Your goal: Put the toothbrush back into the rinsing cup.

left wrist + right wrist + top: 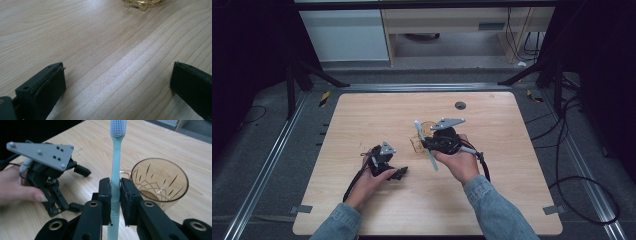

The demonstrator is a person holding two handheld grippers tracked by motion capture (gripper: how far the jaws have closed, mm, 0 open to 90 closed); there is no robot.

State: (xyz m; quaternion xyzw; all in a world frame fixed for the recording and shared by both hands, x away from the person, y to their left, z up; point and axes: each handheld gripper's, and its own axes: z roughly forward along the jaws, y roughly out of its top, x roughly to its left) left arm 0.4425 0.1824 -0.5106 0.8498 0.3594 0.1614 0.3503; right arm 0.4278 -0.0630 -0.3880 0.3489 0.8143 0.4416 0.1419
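The right gripper (115, 192) is squeezing a light blue toothbrush (115, 165) between its two black jaws. The brush is standing straight up in the right gripper view, with its white bristles at the top. A brown glass cup (160, 182) is sitting on the table (492, 200) just beside the brush. In the high view, the cup (422, 135) is lying near the middle of the table, right by the right gripper (424, 142). The left gripper (399, 173) is resting low on the table, with its jaws spread wide apart and holding nothing. A hand (17, 186) is holding it.

toothbrush (115, 167) clamped in jaws — glass cup (160, 182) beside
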